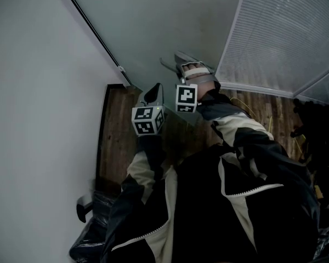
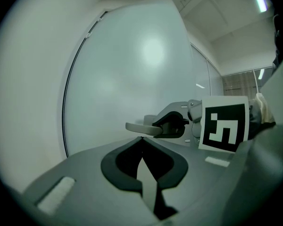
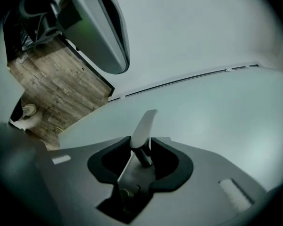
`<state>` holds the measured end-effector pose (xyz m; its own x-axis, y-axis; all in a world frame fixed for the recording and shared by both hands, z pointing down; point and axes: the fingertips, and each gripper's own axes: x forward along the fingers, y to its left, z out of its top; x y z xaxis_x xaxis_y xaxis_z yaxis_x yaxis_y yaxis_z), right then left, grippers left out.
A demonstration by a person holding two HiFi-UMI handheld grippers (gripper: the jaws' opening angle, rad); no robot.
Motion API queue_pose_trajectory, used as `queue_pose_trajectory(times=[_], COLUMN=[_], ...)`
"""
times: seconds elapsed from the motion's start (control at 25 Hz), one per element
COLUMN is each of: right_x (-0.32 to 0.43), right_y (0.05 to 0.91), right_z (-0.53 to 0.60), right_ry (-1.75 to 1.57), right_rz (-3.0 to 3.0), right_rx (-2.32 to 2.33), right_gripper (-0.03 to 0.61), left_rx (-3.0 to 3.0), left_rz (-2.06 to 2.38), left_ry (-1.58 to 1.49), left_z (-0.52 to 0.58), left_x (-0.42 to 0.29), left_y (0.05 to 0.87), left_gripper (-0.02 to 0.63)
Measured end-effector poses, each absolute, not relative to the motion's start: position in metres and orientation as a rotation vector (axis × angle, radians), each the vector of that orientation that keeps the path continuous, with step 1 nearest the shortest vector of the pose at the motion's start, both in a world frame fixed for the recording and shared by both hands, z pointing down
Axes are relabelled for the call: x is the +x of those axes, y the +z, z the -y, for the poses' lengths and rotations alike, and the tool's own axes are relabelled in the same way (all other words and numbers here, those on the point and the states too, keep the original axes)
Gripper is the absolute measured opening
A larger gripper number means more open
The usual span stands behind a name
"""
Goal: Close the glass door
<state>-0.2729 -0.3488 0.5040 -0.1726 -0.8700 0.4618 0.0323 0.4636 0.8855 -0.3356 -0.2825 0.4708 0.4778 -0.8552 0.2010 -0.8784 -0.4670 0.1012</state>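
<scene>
The frosted glass door [image 1: 170,21] fills the top of the head view, its black edge strip [image 1: 98,40] running beside the white wall. It also fills the left gripper view [image 2: 132,65] and the right gripper view [image 3: 212,102]. My right gripper [image 1: 178,62] points at the glass with its jaws a little apart and nothing between them; I cannot tell whether the tips touch the glass. In the left gripper view the right gripper [image 2: 137,127] shows from the side. My left gripper [image 1: 152,93] hangs just left of and behind it, jaws shut and empty.
A white wall [image 1: 38,92] stands at the left. Wood floor [image 1: 120,136] lies below the grippers. A ribbed white panel [image 1: 285,32] closes the right side, with dark clutter [image 1: 318,136] at its foot. A grey fitting [image 1: 83,207] sits low at the left.
</scene>
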Motion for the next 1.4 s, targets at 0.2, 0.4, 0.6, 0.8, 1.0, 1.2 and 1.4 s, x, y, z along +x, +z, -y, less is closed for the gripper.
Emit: queue_pose_trajectory(times=[0.2,0.4,0.6,0.8,1.0,1.2,1.4], right_x=[-0.265,-0.25,-0.233,-0.209,-0.188,-0.165,-0.145], right_y=[0.506,0.506,0.51,0.51,0.511,0.511,0.514], right_z=[0.362,0.381,0.407,0.437,0.471,0.51,0.553], right_ry=[-0.953,-0.955,-0.962,-0.962,-0.969,-0.984,-0.962], right_rz=[1.521,1.505,1.485,1.481,1.484,1.487,1.472], right_rx=[0.753,0.771,0.789,0.803,0.793,0.797,0.81], right_gripper=[0.14,0.14,0.14,0.141,0.14,0.14,0.14], left_rx=[2.553,2.573,2.582,2.598,2.604,2.602,2.584], left_rz=[1.485,1.461,1.444,1.441,1.465,1.467,1.484], left_ry=[0.169,0.161,0.162,0.166,0.149,0.161,0.11], left_z=[0.293,0.306,0.322,0.346,0.371,0.391,0.406], left_x=[-0.33,-0.317,-0.298,-0.274,-0.248,-0.22,-0.201], left_y=[0.465,0.461,0.462,0.453,0.443,0.439,0.429], left_gripper=[0.0,0.0,0.0,0.0,0.0,0.0,0.0])
